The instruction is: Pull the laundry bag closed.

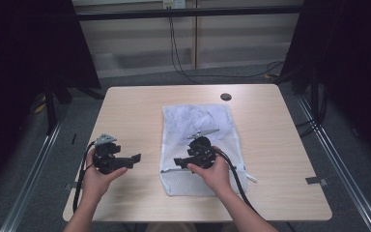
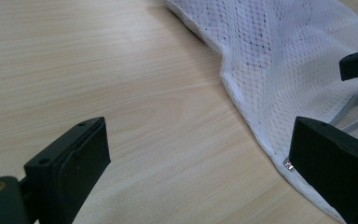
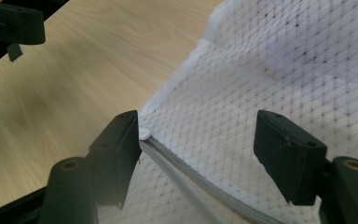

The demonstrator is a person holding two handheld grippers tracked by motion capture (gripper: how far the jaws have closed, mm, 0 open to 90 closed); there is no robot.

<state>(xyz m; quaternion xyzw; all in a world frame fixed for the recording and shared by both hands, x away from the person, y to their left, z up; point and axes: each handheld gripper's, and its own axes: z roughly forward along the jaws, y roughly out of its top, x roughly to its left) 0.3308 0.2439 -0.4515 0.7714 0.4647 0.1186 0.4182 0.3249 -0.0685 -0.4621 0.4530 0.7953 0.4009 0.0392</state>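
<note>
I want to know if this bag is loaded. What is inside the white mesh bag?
Through the white mesh bag, only faint greyish shading and some bulging show near its far end. The netting hides whatever causes this, so the contents cannot be identified. The zipper near the right tool looks closed.

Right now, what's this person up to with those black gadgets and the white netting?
A person holds a black two-jaw gripper in each hand over a light wooden table. The right gripper, open, sits over the zipper edge of a white mesh laundry bag lying flat. The left gripper, also open, waits beside the bag's edge, holding nothing.
</note>
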